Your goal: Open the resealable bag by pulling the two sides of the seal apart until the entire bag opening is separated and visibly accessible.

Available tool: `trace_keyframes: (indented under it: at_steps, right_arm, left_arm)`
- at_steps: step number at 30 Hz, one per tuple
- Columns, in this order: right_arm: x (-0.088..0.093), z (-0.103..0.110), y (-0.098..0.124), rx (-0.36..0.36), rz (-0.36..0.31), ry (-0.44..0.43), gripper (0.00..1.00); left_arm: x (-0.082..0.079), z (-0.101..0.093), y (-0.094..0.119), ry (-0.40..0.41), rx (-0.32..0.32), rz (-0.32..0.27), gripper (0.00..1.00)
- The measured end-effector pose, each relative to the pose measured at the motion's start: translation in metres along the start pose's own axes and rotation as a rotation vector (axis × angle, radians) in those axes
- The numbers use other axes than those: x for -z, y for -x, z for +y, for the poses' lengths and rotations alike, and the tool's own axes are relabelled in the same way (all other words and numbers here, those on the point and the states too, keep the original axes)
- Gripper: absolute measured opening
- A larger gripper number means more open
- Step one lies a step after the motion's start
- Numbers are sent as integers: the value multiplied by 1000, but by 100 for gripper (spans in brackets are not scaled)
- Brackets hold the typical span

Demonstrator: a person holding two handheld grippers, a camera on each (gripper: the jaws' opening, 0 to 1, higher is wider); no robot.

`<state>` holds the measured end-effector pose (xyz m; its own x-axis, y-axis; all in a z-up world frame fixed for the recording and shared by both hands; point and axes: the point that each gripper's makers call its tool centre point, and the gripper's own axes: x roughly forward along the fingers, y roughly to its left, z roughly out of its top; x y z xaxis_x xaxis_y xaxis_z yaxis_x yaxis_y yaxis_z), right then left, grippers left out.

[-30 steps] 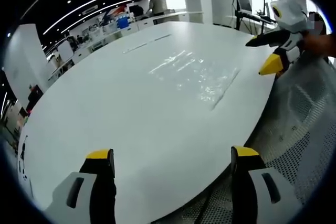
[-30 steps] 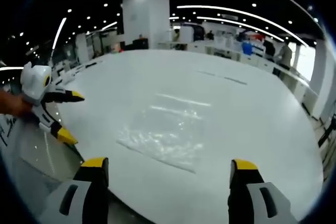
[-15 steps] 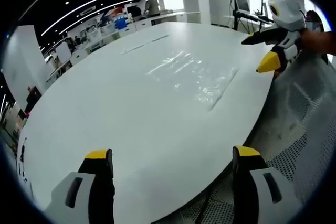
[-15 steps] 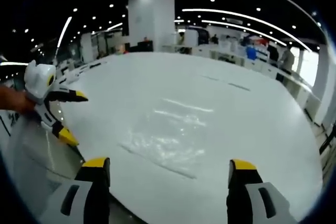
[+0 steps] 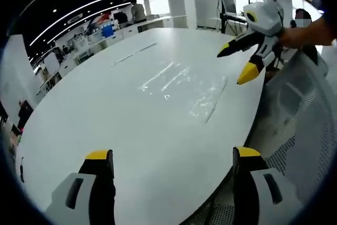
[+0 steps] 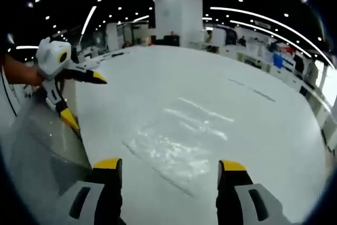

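The clear bag [image 6: 174, 151] is lying flat on the white table [image 5: 105, 114], just ahead of the right gripper [image 6: 168, 167], well beyond the left gripper [image 5: 174, 156], both with jaws spread apart.

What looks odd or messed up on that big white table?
Nothing stands out. The clear plastic resealable bag lies flat and crinkled on the white round table, untouched, with both pairs of tongs, left and right, open and apart from it.

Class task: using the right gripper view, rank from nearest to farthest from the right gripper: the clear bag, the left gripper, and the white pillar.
1. Clear bag, on the table just ahead of the right gripper.
2. Left gripper, open, at the table's left edge.
3. White pillar, far beyond the table.
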<state>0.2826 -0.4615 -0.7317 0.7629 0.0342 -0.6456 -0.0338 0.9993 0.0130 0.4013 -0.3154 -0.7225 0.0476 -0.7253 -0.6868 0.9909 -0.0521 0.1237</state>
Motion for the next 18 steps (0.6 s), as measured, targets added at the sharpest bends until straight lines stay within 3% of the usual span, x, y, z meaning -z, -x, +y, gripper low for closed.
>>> trace_keyframes:
  at_steps: [2, 8, 17, 18]
  right_arm:
    - [2, 0, -5, -22, 14, 22, 68]
    - [18, 0, -22, -90, 94, 127, 56]
    - [36, 4, -39, -152, 201, 177, 38]
    - [31, 7, -39, -168, 178, 208, 37]
  left_arm:
    - [-1, 0, 0, -36, 4, 6, 93]
    - [-4, -2, 3, -25, 12, -1, 91]
    - [-11, -4, 6, -50, 20, 0, 89]
    - [-12, -4, 6, -49, 22, -1, 89]
